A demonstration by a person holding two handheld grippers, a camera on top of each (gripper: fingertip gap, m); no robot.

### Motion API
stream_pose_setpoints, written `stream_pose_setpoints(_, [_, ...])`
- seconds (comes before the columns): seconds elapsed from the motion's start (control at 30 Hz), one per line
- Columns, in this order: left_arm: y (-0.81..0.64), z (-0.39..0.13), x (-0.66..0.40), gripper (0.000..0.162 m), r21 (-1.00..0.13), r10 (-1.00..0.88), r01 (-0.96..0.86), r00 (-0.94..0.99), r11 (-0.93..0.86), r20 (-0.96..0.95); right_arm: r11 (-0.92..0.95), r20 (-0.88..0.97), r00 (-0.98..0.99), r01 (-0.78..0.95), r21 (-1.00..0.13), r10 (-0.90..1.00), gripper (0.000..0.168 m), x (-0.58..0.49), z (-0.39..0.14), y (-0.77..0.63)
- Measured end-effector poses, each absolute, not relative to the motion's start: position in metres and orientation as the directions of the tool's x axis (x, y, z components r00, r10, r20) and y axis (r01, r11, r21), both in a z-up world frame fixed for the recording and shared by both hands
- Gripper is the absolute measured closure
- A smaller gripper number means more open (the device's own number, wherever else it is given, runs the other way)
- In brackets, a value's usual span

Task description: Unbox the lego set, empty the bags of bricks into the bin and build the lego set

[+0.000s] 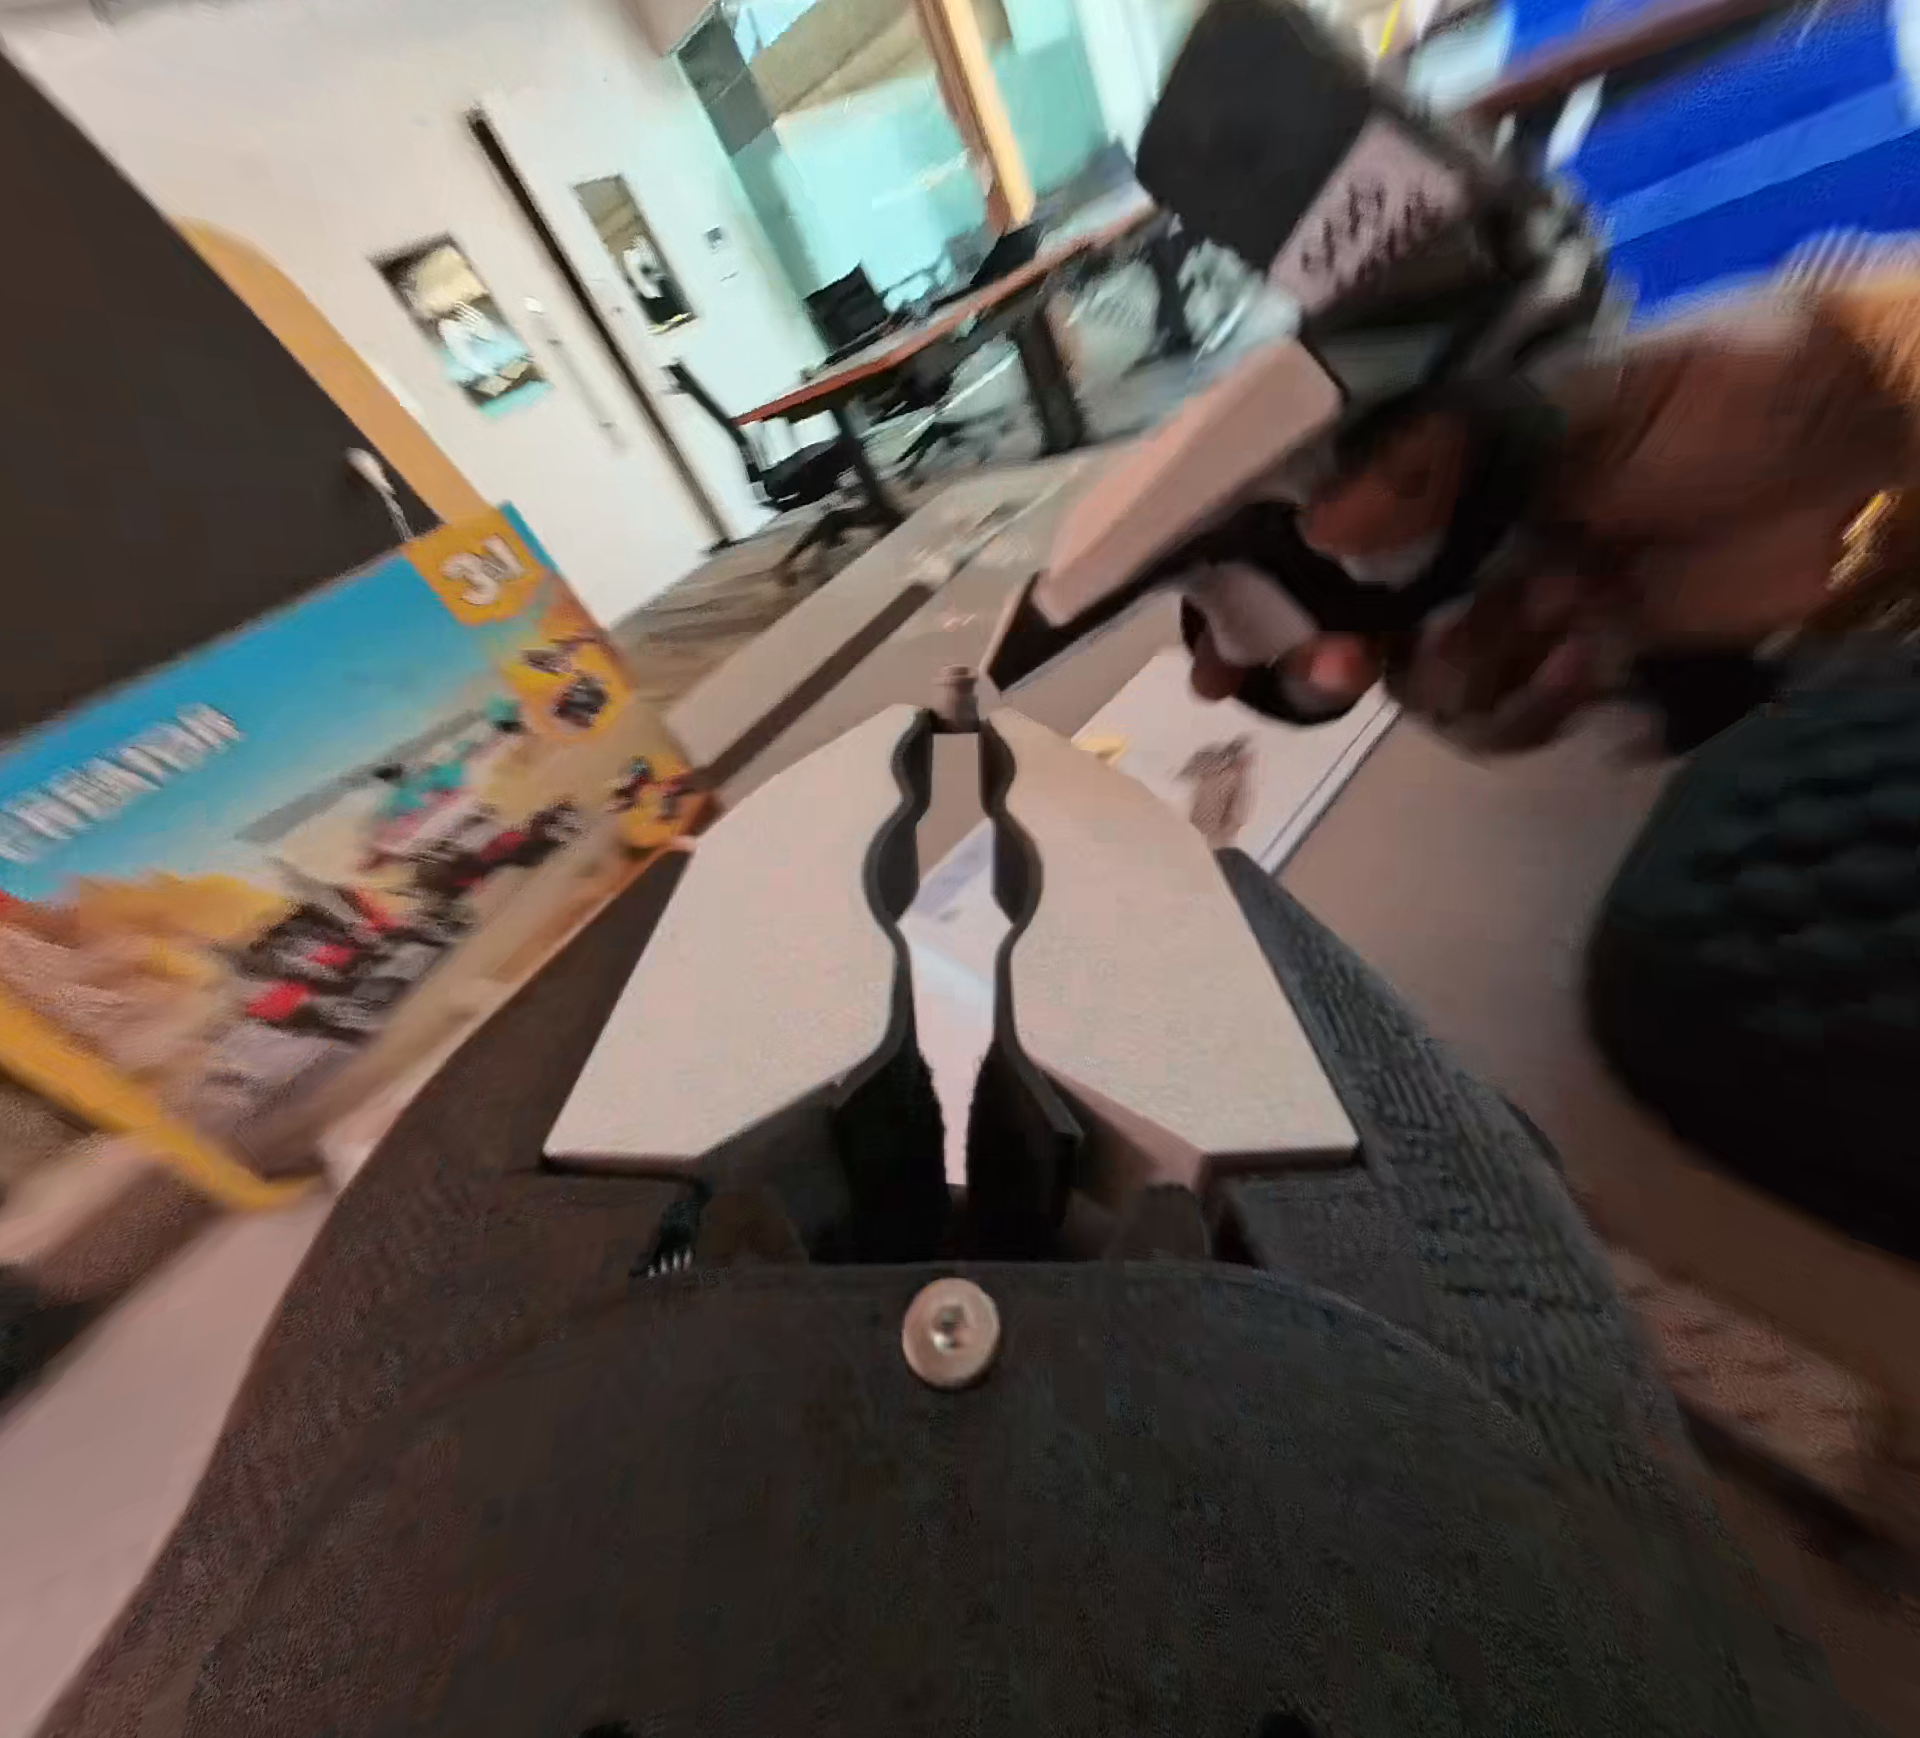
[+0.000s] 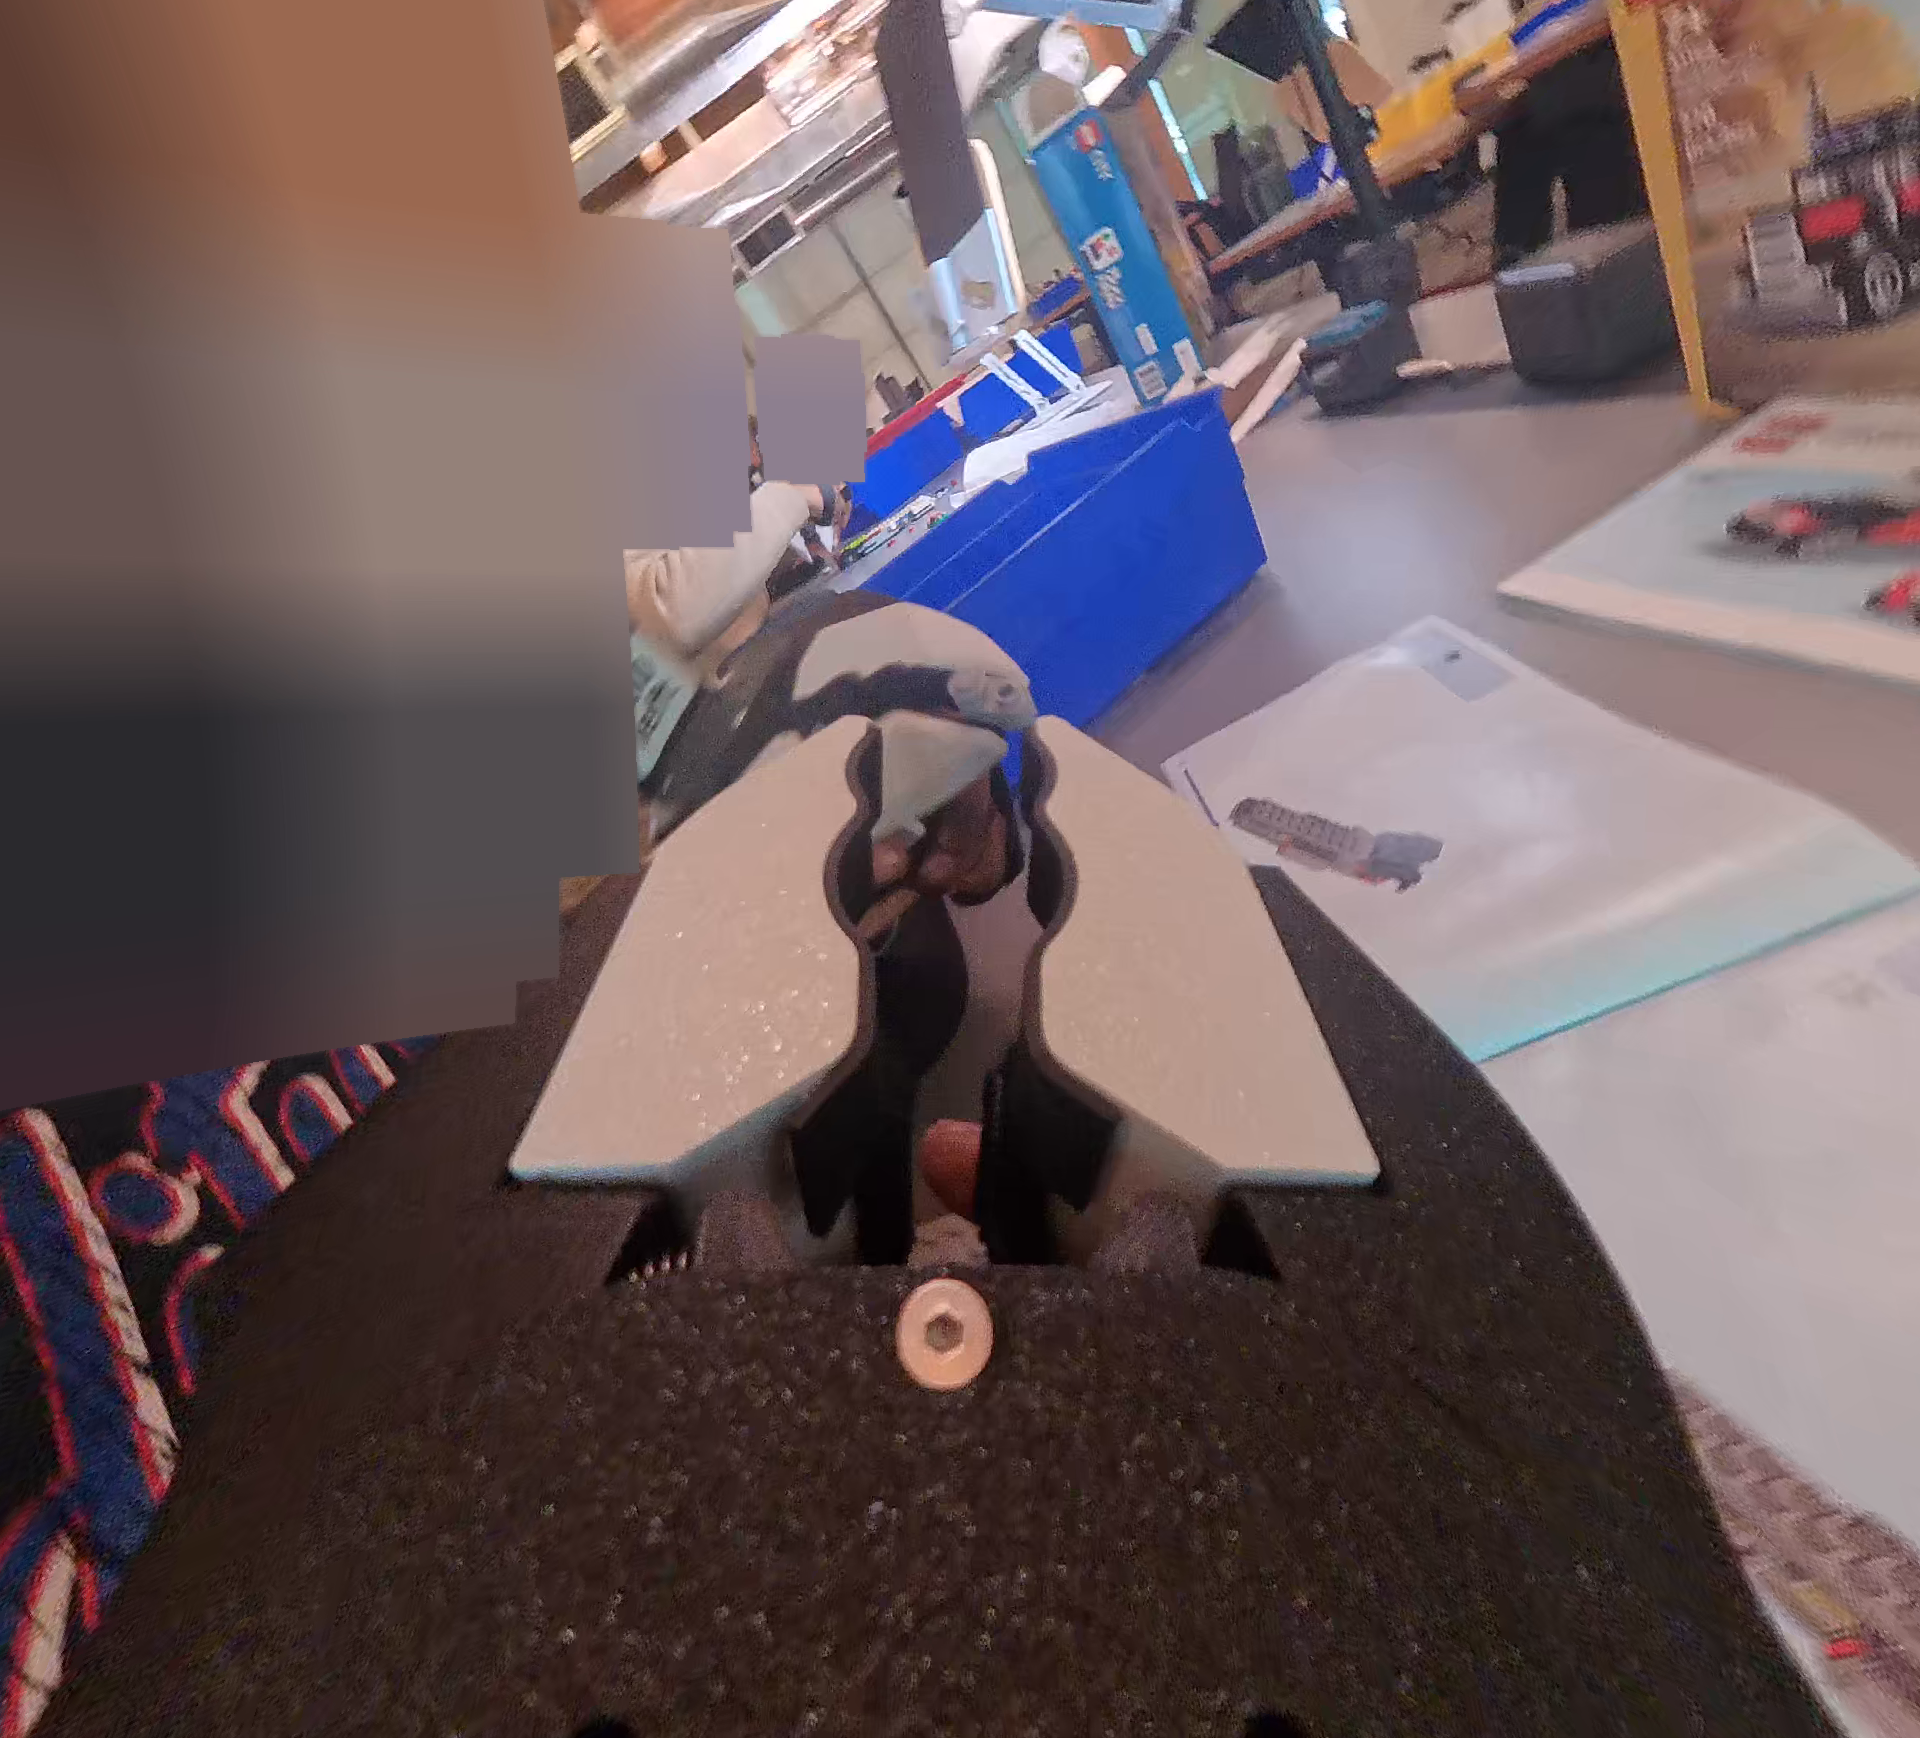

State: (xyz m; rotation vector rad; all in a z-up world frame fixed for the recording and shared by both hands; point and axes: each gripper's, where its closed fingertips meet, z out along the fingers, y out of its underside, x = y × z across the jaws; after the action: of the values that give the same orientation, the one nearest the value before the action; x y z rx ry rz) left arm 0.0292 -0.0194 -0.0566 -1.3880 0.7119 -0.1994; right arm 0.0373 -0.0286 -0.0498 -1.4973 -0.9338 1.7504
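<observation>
At the left edge of my left wrist view the lego box [image 1: 312, 847] stands tilted on the table [image 1: 1340, 899]. In the centre my left gripper [image 1: 958, 724] pinches a small grey brick [image 1: 957, 696] at its tips. My right gripper [image 1: 1023, 649] slants in from the upper right, its tip just beside that brick. In my right wrist view, that gripper [image 2: 951, 738] has its jaws slightly apart, the left one's grey finger showing between them; whether they grip I cannot tell. A blue bin [image 2: 1091, 535] sits mid-frame, open booklets [image 2: 1538, 836] at right.
</observation>
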Motion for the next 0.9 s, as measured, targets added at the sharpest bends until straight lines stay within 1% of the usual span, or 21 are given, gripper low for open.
stream_pose_setpoints(0.03, [-0.024, -0.051, 0.029, 0.154, -0.98, -0.621, -0.11, 0.76, 0.168, -0.192, -0.48, -0.472, -0.154, -0.022, -0.877, 0.868, 0.141, 0.039, -0.048, -0.029])
stream_pose_setpoints(0.07, [-0.032, -0.045, 0.03, 0.154, -0.992, -0.722, 0.055, 0.69, 0.114, -0.045, -0.414, -0.408, -0.153, -0.009, -0.91, 0.9, 0.142, 0.041, -0.048, -0.029])
stream_pose_setpoints(0.1, [-0.037, -0.039, 0.027, 0.154, -0.979, -0.78, 0.198, 0.62, 0.051, 0.084, -0.343, -0.341, -0.154, 0.01, -0.939, 0.927, 0.145, 0.041, -0.05, -0.03])
stream_pose_setpoints(0.13, [-0.039, -0.033, 0.022, 0.154, -0.954, -0.805, 0.3, 0.569, 0.013, 0.168, -0.281, -0.282, -0.162, 0.032, -0.959, 0.946, 0.146, 0.041, -0.052, -0.033])
stream_pose_setpoints(0.17, [-0.041, -0.031, 0.018, 0.154, -0.937, -0.822, 0.35, 0.533, -0.005, 0.203, -0.233, -0.238, -0.171, 0.048, -0.971, 0.956, 0.148, 0.04, -0.053, -0.035])
stream_pose_setpoints(0.23, [-0.043, -0.032, 0.02, 0.154, -0.938, -0.836, 0.346, 0.509, -0.023, 0.208, -0.188, -0.192, -0.193, 0.042, -0.981, 0.962, 0.148, 0.036, -0.049, -0.038])
stream_pose_setpoints(0.37, [-0.048, -0.034, 0.031, 0.154, -0.935, -0.869, 0.35, 0.442, -0.061, 0.222, -0.208, -0.201, -0.245, 0.0, -0.978, 0.948, 0.154, 0.03, -0.039, -0.042])
stream_pose_setpoints(0.6, [-0.051, -0.04, 0.037, 0.154, -0.942, -0.884, 0.322, 0.407, -0.097, 0.23, -0.192, -0.187, -0.283, 0.013, -0.981, 0.941, 0.159, 0.03, -0.043, -0.052])
stream_pose_setpoints(0.63, [-0.052, -0.042, 0.039, 0.154, -0.946, -0.889, 0.308, 0.398, -0.104, 0.228, -0.187, -0.185, -0.276, 0.017, -0.982, 0.943, 0.161, 0.032, -0.046, -0.052])
stream_pose_setpoints(0.8, [-0.056, -0.058, 0.053, 0.154, -0.969, -0.907, 0.204, 0.368, -0.138, 0.207, -0.142, -0.149, -0.219, 0.048, -0.989, 0.964, 0.162, 0.046, -0.06, -0.056])
stream_pose_setpoints(0.9, [-0.059, -0.068, 0.06, 0.154, -0.983, -0.916, 0.128, 0.365, -0.129, 0.168, -0.105, -0.122, -0.201, 0.095, -0.99, 0.972, 0.162, 0.053, -0.07, -0.058])
